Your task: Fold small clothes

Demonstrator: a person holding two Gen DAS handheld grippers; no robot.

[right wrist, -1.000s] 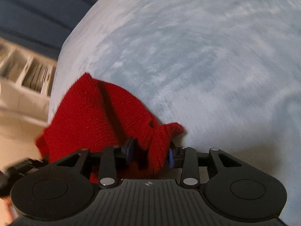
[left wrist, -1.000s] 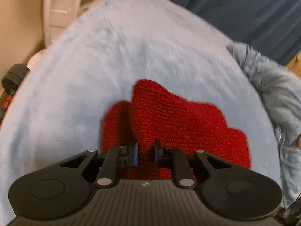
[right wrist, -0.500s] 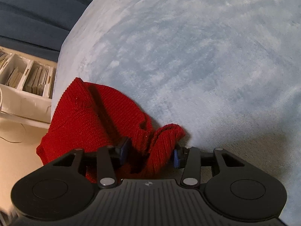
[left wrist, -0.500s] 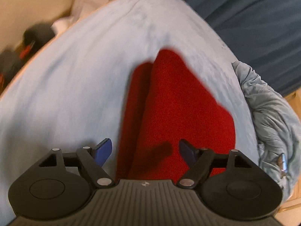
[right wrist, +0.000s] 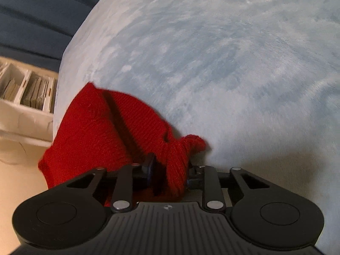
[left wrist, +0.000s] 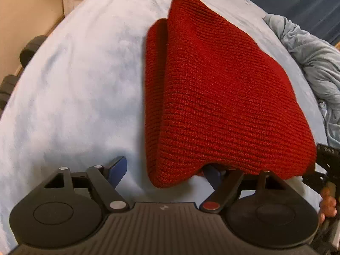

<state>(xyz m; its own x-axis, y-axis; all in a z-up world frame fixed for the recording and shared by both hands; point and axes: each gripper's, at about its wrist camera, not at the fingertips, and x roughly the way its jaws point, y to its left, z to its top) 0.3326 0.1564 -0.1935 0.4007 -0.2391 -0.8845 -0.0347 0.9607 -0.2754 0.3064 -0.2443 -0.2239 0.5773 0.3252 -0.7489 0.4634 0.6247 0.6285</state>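
Observation:
A red knitted hat (left wrist: 223,97) lies folded on the pale blue fleece blanket (left wrist: 80,89). My left gripper (left wrist: 165,170) is open; its near edge of the hat drapes over the right finger, the left fingertip (left wrist: 118,167) stands clear on the blanket. In the right wrist view the same hat (right wrist: 110,131) hangs bunched from my right gripper (right wrist: 170,170), which is shut on a fold of its edge, at the blanket's left border.
A crumpled grey-blue garment (left wrist: 314,63) lies at the blanket's right edge. Dark dumbbells (left wrist: 31,48) sit on the floor at left. A white organiser box (right wrist: 25,93) stands beside the bed. A dark blue surface (right wrist: 42,10) lies beyond.
My left gripper has let go of the hat and opened wide, and the hat now lies spread before it. My right gripper keeps its hold, with the jaws a little wider than before.

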